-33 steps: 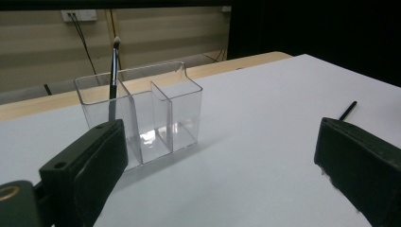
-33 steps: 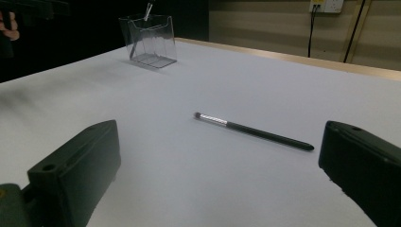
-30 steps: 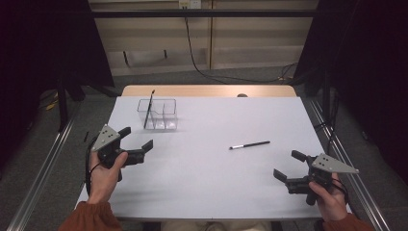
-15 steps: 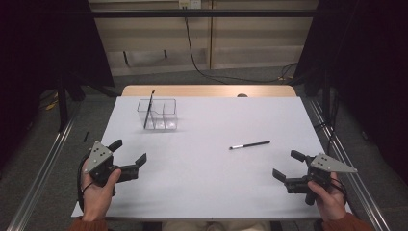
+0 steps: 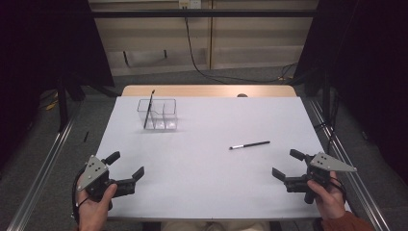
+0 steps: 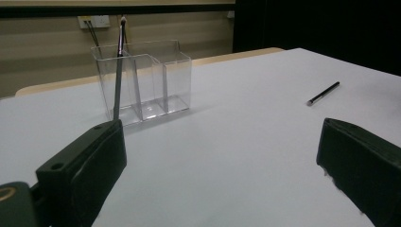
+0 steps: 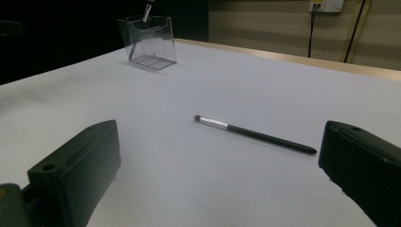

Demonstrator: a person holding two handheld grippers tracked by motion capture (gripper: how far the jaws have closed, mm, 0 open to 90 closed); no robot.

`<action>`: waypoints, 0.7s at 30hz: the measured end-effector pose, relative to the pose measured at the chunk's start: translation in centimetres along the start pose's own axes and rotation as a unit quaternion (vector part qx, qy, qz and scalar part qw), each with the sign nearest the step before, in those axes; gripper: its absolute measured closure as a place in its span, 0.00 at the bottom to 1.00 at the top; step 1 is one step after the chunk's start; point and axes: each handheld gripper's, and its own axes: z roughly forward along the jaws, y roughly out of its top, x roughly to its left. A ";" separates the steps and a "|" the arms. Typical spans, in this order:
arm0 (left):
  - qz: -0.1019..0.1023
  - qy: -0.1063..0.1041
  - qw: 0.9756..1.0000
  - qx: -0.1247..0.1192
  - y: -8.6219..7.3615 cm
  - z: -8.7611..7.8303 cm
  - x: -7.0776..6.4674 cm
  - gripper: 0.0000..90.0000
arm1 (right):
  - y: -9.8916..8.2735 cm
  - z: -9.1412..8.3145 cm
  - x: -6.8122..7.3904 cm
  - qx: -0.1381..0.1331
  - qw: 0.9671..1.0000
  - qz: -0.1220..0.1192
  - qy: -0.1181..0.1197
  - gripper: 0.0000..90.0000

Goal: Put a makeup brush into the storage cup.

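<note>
A clear plastic organiser (image 5: 158, 114) with three compartments stands on the far left of the white table (image 5: 207, 144). One thin dark brush (image 5: 148, 109) leans upright in its left compartment. A second brush (image 5: 249, 144), black with a silver ferrule, lies flat right of the middle. My left gripper (image 5: 126, 166) rests open at the near left corner, pointing toward the organiser (image 6: 142, 80) and its brush (image 6: 118, 71). My right gripper (image 5: 287, 164) is open at the near right edge, facing the lying brush (image 7: 255, 134), which lies a short way ahead of its jaws.
Metal rails (image 5: 43, 173) run along both sides of the table. A bare wooden strip (image 5: 207, 90) borders the far edge. Beyond it is a beige wall with a cable (image 5: 192, 43) hanging from a socket. Dark curtains flank both sides.
My left gripper has drawn back toward the near left corner and come down to the table. The right gripper has barely moved. Both brushes and the organiser stay put.
</note>
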 end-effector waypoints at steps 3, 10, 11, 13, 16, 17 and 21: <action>-0.003 0.000 1.000 0.001 -0.2 -0.2 -0.1 0.02 | 0.0 0.0 0.0 -0.001 1.000 -0.002 0.000 0.00; 0.002 -0.003 1.000 0.000 -0.3 -0.4 0.2 0.02 | 0.1 0.0 0.0 -0.004 1.000 -0.003 0.000 0.00; 0.004 -0.004 1.000 0.000 -0.3 -0.4 0.2 0.02 | 0.1 0.1 0.0 -0.004 1.000 -0.003 0.000 0.00; 0.006 -0.005 1.000 0.004 -0.3 -0.3 0.3 0.02 | 0.1 0.2 0.0 -0.002 1.000 -0.002 -0.002 0.00; 0.006 -0.006 1.000 0.007 -0.4 -0.2 0.1 0.02 | 0.1 0.1 0.0 -0.005 1.000 -0.001 -0.005 0.00; 0.004 -0.008 1.000 0.006 -0.5 -0.1 0.1 0.02 | 0.2 0.1 0.0 -0.006 1.000 -0.002 -0.006 0.00; 0.004 -0.009 1.000 0.005 -0.4 -0.1 0.0 0.02 | 0.3 0.0 0.0 -0.014 1.000 -0.006 -0.010 0.00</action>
